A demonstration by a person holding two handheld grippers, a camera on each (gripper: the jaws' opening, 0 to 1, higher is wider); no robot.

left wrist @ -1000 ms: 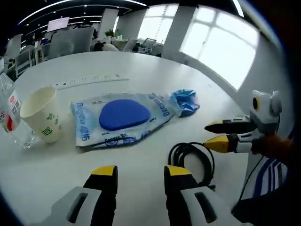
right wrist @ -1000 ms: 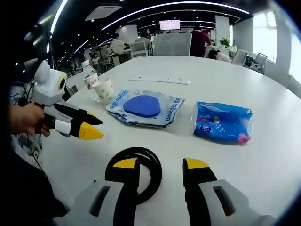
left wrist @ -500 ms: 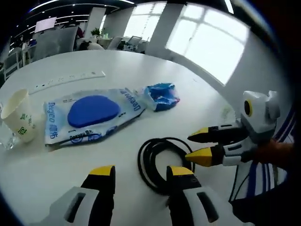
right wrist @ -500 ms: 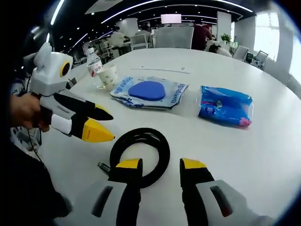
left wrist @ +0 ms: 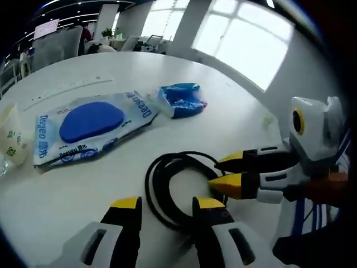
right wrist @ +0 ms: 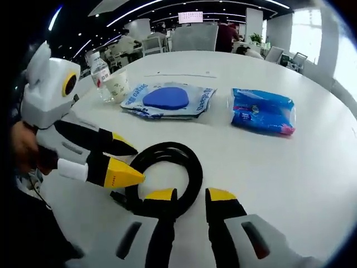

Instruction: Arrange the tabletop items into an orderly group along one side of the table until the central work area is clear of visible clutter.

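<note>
Worktop: smooth white, rounded, matte. Black cable, rubbery, wound in a flat round coil, lies near the worktop's front edge, directly ahead of both claws; seen also in the left gripper view. Flat glossy pouch, white film with blue lettering and a blue oval centre, lies beyond the coil. Blue crinkled plastic packet, soft and pillow-shaped, sits just right of the pouch, apart from it. Paper cup, cream with green print, stands touching or just beside a clear plastic bottle at the pouch's far left. Left claw: yellow-tipped black jaws, moderately parted, empty, at the coil's near rim. Right claw: jaws narrowly parted, empty, tips at the coil's near edge. Against half a second ago, both claws sit closer to the coil and the right claw's gap is smaller.
</note>
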